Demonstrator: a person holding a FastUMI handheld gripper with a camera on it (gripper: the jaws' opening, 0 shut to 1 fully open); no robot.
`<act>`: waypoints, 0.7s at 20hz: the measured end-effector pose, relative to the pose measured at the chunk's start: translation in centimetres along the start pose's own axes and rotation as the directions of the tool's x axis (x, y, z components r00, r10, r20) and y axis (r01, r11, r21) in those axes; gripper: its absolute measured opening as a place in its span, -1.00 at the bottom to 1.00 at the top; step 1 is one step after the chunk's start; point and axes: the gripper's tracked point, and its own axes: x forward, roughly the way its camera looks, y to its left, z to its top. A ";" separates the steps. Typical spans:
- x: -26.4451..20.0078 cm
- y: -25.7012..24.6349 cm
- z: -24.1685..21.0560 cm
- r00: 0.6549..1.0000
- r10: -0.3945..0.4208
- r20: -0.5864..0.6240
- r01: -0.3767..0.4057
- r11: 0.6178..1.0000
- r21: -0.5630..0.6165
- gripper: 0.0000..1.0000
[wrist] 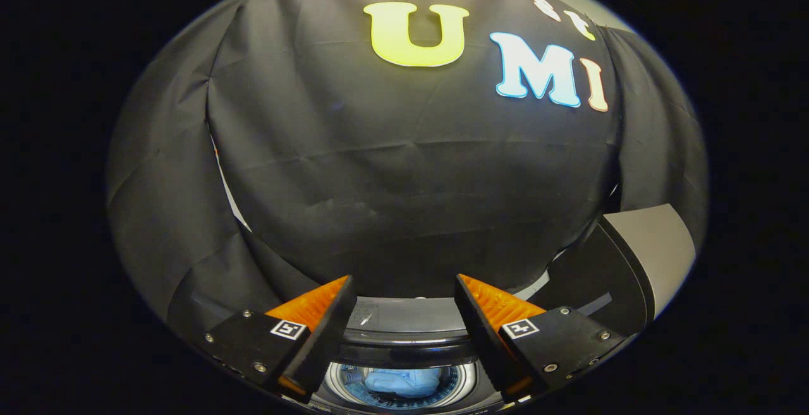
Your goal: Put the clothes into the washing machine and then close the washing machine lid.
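Note:
A light blue piece of clothing (404, 381) lies down inside the washing machine's drum (458, 384), seen between my two fingers and below them. The machine's top rim (411, 317) curves just beyond the fingertips. Its lid (654, 254) stands raised on the right, past my right finger. My gripper (402, 288) hovers over the drum opening, open, with nothing between its fingers.
The booth's black cloth wall hangs close behind the washing machine and wraps around on both sides. A pale strip of wall shows through a gap in the cloth at the left.

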 end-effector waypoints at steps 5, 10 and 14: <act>-1.6 0.2 -1.9 1.000 0.015 -0.012 -0.015 1.000 0.000 0.93; -2.9 0.4 -3.6 1.000 0.026 -0.013 -0.026 1.000 -0.001 0.93; -2.7 0.6 -3.8 0.999 0.039 -0.022 -0.039 0.999 0.004 0.91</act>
